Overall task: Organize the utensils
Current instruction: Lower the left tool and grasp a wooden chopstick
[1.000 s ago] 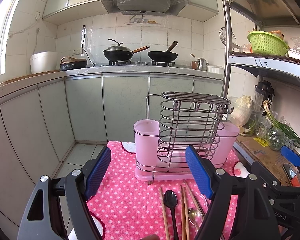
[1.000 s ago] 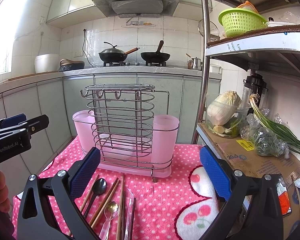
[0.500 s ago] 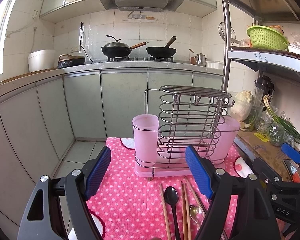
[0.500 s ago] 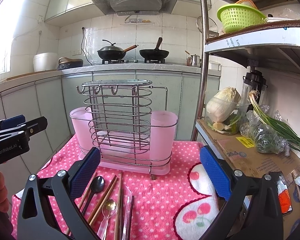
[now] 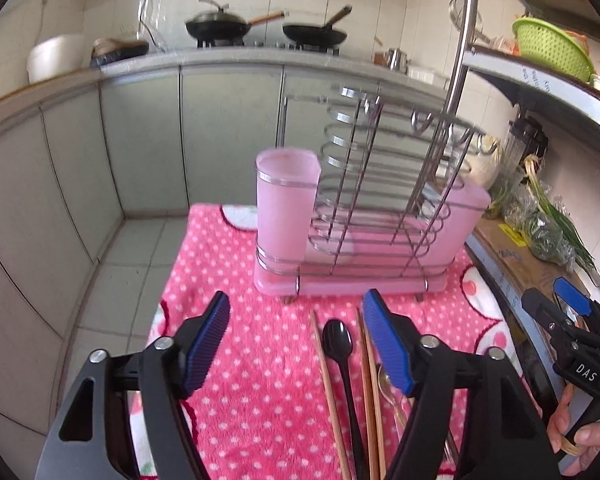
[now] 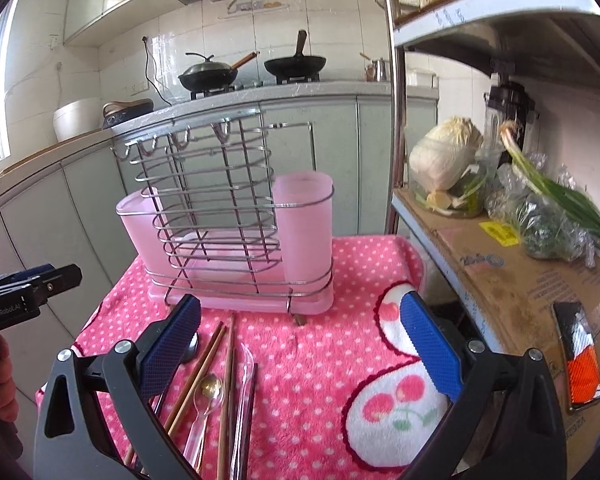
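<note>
Several utensils lie side by side on a pink polka-dot towel point(image 5: 260, 360): a black spoon point(image 5: 340, 340), wooden chopsticks point(image 5: 326, 376) and a metal spoon point(image 6: 210, 390) beside a clear-handled piece point(image 6: 246, 380). Behind them stands a wire utensil rack point(image 5: 364, 216) with a pink cup point(image 5: 286, 208) at each end. My left gripper point(image 5: 296, 300) hangs over the towel, jaws closing with nothing pressed between them; the black spoon lies on the cloth below the gap. My right gripper point(image 6: 300, 302) is held wide open over the towel, right of the utensils, with nothing in it.
A steel pole point(image 6: 394, 120) and a shelf with cardboard point(image 6: 500, 280), a cabbage point(image 6: 444, 160) and green onions point(image 6: 560, 196) border the towel on the right. To the left the towel's edge drops to tiled floor point(image 5: 116, 264). Woks point(image 5: 216, 24) sit on the far counter.
Both grippers have tipped downward and come lower over the towel, so the rack and utensils look nearer. The left jaws have narrowed a little; the right jaws stay wide.
</note>
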Motion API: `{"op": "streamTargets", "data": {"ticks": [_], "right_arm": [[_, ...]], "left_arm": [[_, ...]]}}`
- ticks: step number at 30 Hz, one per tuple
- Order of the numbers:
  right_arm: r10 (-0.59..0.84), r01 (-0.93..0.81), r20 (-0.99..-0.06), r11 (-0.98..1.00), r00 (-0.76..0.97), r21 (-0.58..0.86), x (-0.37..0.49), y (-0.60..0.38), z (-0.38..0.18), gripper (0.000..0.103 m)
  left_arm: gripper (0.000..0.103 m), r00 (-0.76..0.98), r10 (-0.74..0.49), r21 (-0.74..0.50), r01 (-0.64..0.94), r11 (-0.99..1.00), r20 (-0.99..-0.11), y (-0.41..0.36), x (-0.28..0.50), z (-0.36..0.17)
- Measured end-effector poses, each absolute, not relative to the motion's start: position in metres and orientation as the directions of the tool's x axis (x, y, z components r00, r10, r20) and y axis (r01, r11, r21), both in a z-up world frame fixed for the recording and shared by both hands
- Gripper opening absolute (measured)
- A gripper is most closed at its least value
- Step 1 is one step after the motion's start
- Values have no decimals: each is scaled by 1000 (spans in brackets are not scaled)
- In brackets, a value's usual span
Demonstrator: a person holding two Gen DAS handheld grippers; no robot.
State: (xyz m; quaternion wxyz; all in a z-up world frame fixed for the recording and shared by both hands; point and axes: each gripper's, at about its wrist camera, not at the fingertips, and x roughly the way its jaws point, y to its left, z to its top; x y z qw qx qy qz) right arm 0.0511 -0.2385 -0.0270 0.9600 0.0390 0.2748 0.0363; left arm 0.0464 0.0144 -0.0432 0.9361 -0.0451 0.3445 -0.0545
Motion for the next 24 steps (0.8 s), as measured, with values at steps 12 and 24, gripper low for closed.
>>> {"op": "streamTargets", "data": {"ticks": [12,24], "right_arm": [[256,-102,-674,960,693,260,80,-251,-64,65],[332,-106,-720,934,609,341,91,-258,-82,60]], "left_arm": [[25,425,-242,-210,120,970,-872,-3,100,-116],[18,244,-186,-158,128,979,-952,-32,131,-165]]}}
